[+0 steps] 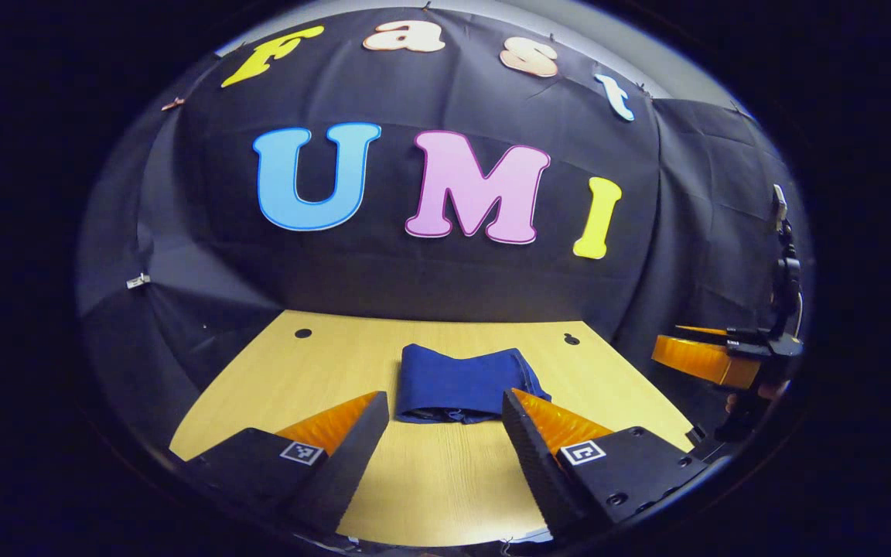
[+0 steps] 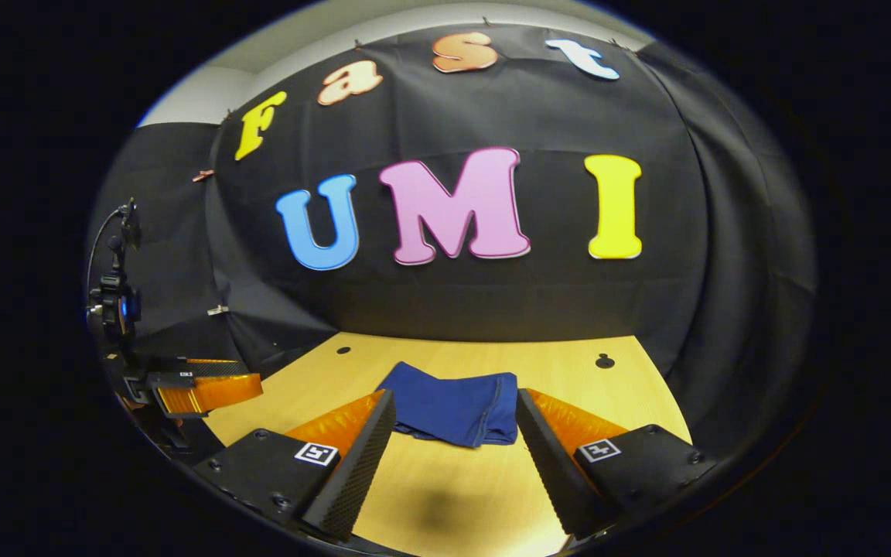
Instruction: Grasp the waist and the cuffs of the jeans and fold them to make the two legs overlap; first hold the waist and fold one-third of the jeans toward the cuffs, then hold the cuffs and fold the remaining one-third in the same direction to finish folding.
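a black-draped booth, pale wood worktop (image 1: pixel 445 480) w/ two small dark holes near its back edge. left to right: the left hand-held gripper (image 1: pixel 445 414) hangs above the near part of the worktop, jaws spread wide, nothing between them. just past its tips, mid-worktop, lie the jeans (image 1: pixel 465 383), dark blue, already a compact folded bundle, layers stacked, one raw-looking edge facing the cameras. at far right of the left gripper view the right hand-held gripper shows side-on; in its own view the right hand-held gripper (image 2: pixel 455 422) also stands wide open and empty, jeans (image 2: pixel 453 410) just ahead between the finger lines, not touched. the left one appears at the far left edge there.

judgement: folding looks done or nearly so. denim is soft but fairly thick & weighty for cloth; stacked layers will sag and slide apart if pinched at one spot. best hold, if any tidy-up is needed: two corners of the near edge, one per gripper, biting through all layers, lifting low and together. not fragile, not slippery.
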A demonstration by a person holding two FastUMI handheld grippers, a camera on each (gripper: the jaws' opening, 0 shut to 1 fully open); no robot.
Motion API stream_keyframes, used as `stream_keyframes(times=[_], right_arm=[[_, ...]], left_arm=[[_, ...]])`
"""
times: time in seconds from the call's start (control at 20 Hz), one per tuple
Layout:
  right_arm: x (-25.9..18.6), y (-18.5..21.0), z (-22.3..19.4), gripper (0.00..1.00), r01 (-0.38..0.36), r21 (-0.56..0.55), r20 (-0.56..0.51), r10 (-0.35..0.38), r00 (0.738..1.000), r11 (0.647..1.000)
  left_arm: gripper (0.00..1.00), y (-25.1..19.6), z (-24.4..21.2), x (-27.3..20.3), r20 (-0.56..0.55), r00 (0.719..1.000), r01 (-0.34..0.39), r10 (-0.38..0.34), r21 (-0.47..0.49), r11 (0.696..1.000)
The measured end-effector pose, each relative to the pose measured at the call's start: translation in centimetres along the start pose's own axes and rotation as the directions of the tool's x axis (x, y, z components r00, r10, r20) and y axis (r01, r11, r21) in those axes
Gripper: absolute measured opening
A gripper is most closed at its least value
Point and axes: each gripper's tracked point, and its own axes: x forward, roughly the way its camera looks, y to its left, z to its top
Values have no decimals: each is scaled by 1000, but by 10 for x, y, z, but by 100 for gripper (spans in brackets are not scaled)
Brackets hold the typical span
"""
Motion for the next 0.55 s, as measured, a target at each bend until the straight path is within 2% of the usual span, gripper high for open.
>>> stream_keyframes(times=[0.25,0.55], right_arm=[[-40,55,17,96,-55,-51,54,58,997,997],[-54,90,36,96,-108,-99,86,117,989,989]], left_arm=[[95,-15,22,-78,94,996,4,-1,-28,1000],[95,-17,24,-126,130,991,-29,28,7,1000]])
